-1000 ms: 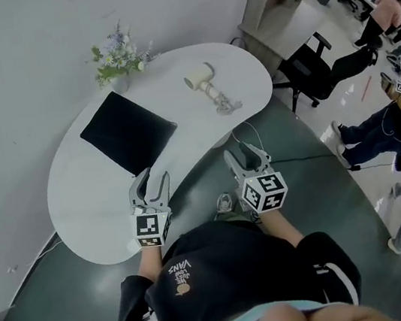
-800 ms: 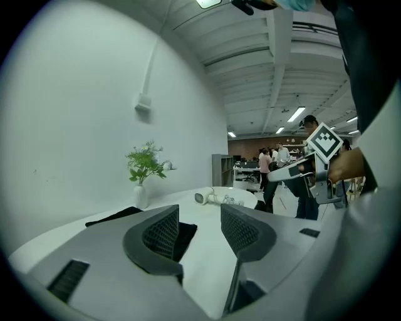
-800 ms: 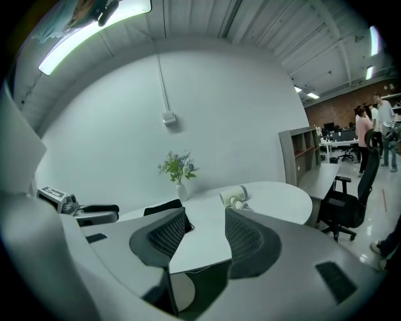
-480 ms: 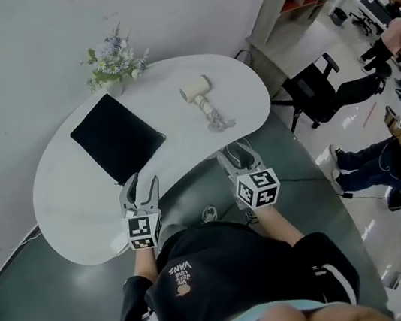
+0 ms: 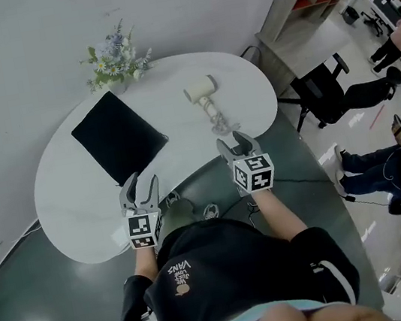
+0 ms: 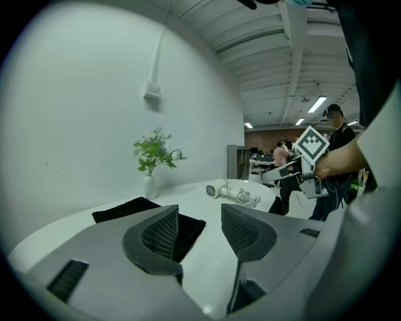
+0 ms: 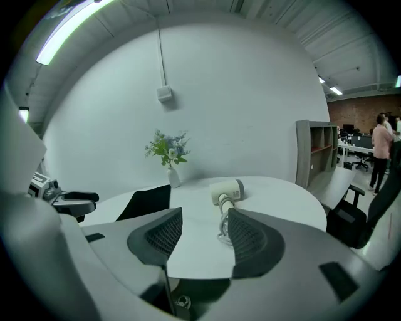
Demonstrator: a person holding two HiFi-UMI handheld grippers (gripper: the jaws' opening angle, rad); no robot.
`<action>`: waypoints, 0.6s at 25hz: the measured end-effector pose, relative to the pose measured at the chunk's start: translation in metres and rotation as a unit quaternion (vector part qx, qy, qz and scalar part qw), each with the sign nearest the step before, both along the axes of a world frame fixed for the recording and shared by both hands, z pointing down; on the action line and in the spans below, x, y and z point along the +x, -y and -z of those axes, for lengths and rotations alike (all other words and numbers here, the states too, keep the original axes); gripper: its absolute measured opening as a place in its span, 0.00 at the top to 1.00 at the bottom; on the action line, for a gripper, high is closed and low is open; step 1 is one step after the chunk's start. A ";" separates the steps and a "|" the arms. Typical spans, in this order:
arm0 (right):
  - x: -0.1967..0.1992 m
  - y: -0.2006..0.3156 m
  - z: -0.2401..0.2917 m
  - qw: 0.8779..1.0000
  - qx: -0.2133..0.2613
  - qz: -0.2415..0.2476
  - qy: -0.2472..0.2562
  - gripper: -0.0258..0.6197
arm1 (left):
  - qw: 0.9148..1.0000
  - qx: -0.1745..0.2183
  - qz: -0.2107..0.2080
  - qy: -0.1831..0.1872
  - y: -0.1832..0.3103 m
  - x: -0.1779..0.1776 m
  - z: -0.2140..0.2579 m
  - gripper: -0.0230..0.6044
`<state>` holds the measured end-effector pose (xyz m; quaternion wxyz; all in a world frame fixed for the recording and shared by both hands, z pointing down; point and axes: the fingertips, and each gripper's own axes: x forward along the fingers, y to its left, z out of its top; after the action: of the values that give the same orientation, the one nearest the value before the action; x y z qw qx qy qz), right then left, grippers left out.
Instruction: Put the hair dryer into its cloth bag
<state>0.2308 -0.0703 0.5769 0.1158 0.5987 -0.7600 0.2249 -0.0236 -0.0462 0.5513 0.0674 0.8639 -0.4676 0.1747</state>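
Note:
A cream hair dryer (image 5: 200, 89) lies on the white table (image 5: 80, 214) with its coiled cord (image 5: 219, 123) trailing toward the near edge. To its left, a black cloth bag (image 5: 119, 135) lies flat. My left gripper (image 5: 137, 183) hovers open at the table's near edge, just short of the bag (image 6: 119, 210); its jaws have been opening, with nothing between them. My right gripper (image 5: 235, 141) is open at the edge by the cord, pointing at the hair dryer (image 7: 227, 190). Its jaws have just been opening, and they are empty. The bag (image 7: 147, 202) also shows left of the right gripper (image 7: 205, 219).
A vase of flowers (image 5: 114, 60) stands at the table's back by the wall. A shelf unit (image 5: 305, 9) and a black office chair (image 5: 326, 89) are to the right, with people beyond. Cables lie on the dark floor (image 5: 209, 211) under the table edge.
My right gripper has moved forward to the table edge, close to the cord, with its jaws wider apart. My left gripper has shifted slightly toward the bag.

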 end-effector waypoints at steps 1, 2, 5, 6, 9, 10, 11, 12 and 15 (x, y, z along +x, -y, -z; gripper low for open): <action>0.000 0.006 -0.002 1.000 -0.004 0.000 -0.003 0.64 | 1.000 -0.004 -0.001 0.002 0.005 0.000 0.000 0.63; 0.000 0.012 -0.005 1.000 -0.008 -0.001 -0.006 0.63 | 1.000 -0.004 -0.003 0.004 0.011 -0.001 -0.001 0.63; 0.001 0.033 -0.011 1.000 -0.021 -0.001 -0.014 0.63 | 1.000 -0.003 -0.004 0.003 0.030 -0.004 -0.001 0.63; 0.000 0.041 -0.014 0.999 -0.026 0.001 -0.019 0.63 | 1.000 -0.004 -0.002 0.002 0.035 -0.006 0.000 0.63; 0.001 0.064 -0.024 0.998 -0.042 0.007 -0.041 0.63 | 1.000 -0.004 0.001 0.004 0.051 -0.012 0.000 0.63; 0.001 0.071 -0.029 0.998 -0.047 0.009 -0.049 0.63 | 1.000 -0.006 0.001 0.005 0.055 -0.014 -0.001 0.63; 0.002 0.077 -0.033 0.997 -0.053 0.011 -0.056 0.63 | 1.000 -0.010 0.002 0.004 0.058 -0.016 -0.002 0.63; 0.002 0.084 -0.037 0.996 -0.059 0.013 -0.061 0.63 | 1.000 -0.014 0.004 0.004 0.061 -0.018 -0.002 0.63; 0.002 0.102 -0.051 0.994 -0.079 0.013 -0.072 0.62 | 1.000 -0.016 0.010 0.005 0.072 -0.028 -0.004 0.63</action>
<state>0.2333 -0.1728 0.6275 0.2200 0.5925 -0.7370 0.2397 -0.0513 -0.1180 0.5548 0.0805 0.8572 -0.4734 0.1860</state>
